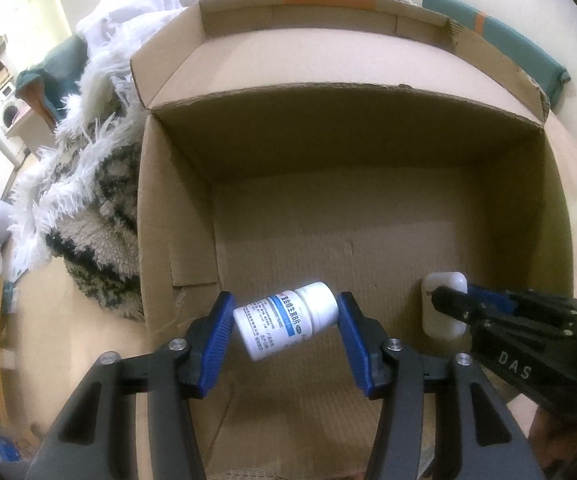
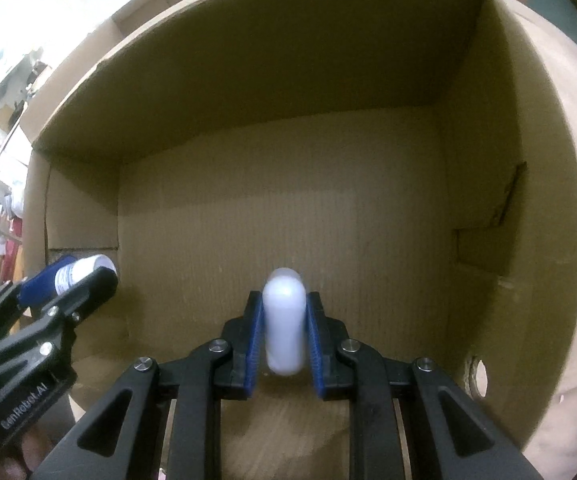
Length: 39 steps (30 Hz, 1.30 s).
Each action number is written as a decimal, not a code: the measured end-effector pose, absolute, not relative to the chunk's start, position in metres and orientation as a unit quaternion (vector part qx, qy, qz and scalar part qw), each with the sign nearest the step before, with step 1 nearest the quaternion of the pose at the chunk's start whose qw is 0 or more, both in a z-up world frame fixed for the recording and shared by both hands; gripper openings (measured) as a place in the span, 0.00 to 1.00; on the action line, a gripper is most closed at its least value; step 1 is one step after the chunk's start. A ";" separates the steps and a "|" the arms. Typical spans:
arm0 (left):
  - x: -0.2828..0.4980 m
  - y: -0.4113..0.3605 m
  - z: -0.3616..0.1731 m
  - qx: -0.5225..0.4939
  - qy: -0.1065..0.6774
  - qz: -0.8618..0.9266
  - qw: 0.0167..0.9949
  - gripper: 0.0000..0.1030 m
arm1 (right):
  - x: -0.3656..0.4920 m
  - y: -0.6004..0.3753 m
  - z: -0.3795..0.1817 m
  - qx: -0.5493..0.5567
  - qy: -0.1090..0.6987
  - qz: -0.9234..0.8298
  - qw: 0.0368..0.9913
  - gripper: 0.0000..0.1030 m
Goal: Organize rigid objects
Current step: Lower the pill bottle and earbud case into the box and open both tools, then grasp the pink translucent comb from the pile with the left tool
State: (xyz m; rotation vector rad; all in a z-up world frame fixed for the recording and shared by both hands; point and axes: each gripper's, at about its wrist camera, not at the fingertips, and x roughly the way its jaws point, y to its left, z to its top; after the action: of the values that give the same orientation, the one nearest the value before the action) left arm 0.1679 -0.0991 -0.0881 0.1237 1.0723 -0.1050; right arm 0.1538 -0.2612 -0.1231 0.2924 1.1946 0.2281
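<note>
corrugated cardboard box (image 1: 368, 216), open-topped, floor bare. left tool (image 1: 284, 320) pinches a white pill bottle (image 1: 284, 320) end to end, base on one pad and cap on the other, tilted, low over the near-left floor. right tool (image 2: 284, 324) is pressed onto a slim white rounded case (image 2: 284, 320), held edge-on over the near-right floor. risks: the bottle's smooth cap may slide off its pad and the bottle rolls; a case let go on edge likely topples; the tools sit near each other and could knock.
</note>
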 end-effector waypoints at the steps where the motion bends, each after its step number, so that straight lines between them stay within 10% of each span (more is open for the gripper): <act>1: 0.167 -0.097 -0.088 0.059 0.512 -0.051 0.855 0.47 | 0.153 -0.262 -0.122 0.136 0.557 0.109 0.812 0.21; 4: 0.167 -0.094 -0.088 0.053 0.520 -0.054 0.851 0.47 | 0.155 -0.259 -0.115 0.143 0.544 0.109 0.820 0.26; 7: 0.168 -0.087 -0.087 0.044 0.518 -0.048 0.853 0.59 | 0.157 -0.267 -0.109 0.167 0.532 0.109 0.823 0.64; 14: 0.165 -0.084 -0.071 0.032 0.498 -0.047 0.865 0.71 | 0.158 -0.277 -0.087 0.188 0.504 0.127 0.834 0.93; 39: 0.129 -0.064 -0.041 0.007 0.490 -0.027 0.871 0.71 | 0.111 -0.287 -0.050 0.168 0.492 0.121 0.846 0.94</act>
State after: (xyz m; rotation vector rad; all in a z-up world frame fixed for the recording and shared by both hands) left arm 0.1293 -0.0639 -0.0414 0.0151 1.0250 -0.0557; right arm 0.1111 -0.2871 -0.0501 0.3547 1.0371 0.2546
